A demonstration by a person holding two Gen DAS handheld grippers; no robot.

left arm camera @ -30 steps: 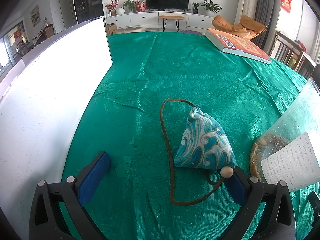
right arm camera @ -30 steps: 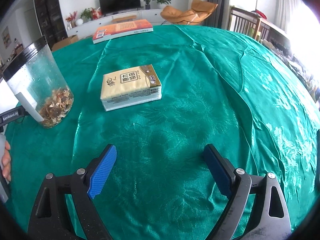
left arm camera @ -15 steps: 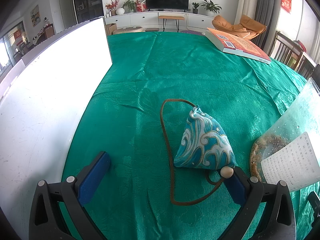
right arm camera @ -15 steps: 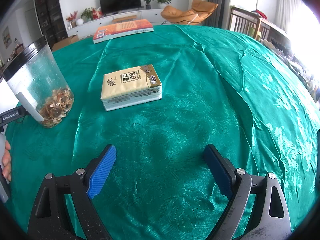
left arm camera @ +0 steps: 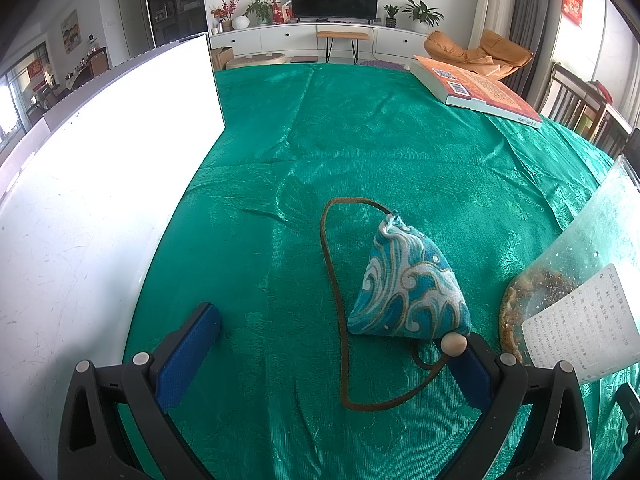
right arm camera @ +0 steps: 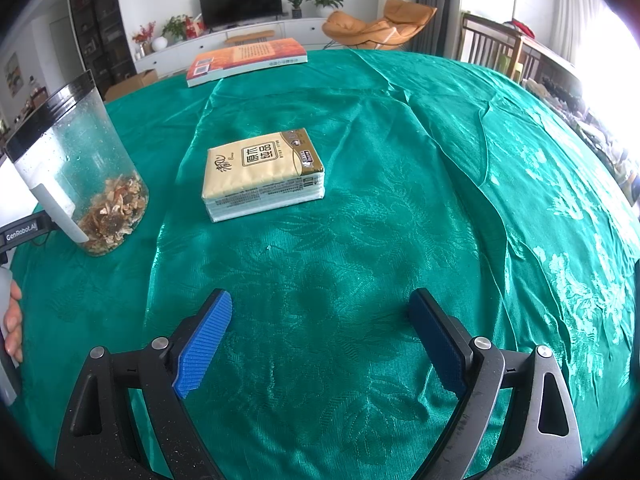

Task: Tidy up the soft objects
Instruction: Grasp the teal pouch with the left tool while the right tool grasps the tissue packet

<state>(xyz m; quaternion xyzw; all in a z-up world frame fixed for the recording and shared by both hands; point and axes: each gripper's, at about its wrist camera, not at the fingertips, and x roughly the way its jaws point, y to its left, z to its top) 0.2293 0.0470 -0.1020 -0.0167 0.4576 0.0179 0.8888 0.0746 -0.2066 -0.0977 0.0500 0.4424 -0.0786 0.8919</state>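
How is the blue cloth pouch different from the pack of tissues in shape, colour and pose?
The pouch is pyramid-shaped and stands to a point; the tissue pack is a flat block lying on its broad face. The pouch is blue and white with wave patterns and a brown cord; the pack is beige with printed text. Both rest ungripped on the green tablecloth.

Worktop (right arm camera: 400, 128) layout seen from both wrist views

The pouch (left arm camera: 408, 284) lies on the worktop just ahead of the left tool (left arm camera: 332, 344), nearer its right finger, with its cord (left arm camera: 330, 248) looped to its left and toward the tool. A jar (left arm camera: 580, 280) stands just right of the pouch; a board (left arm camera: 100, 160) runs along the left. Beyond the right tool (right arm camera: 322, 320), a tissue pack (right arm camera: 262, 172) lies ahead, right of the jar, with a book (right arm camera: 246, 60) at the far edge behind it.
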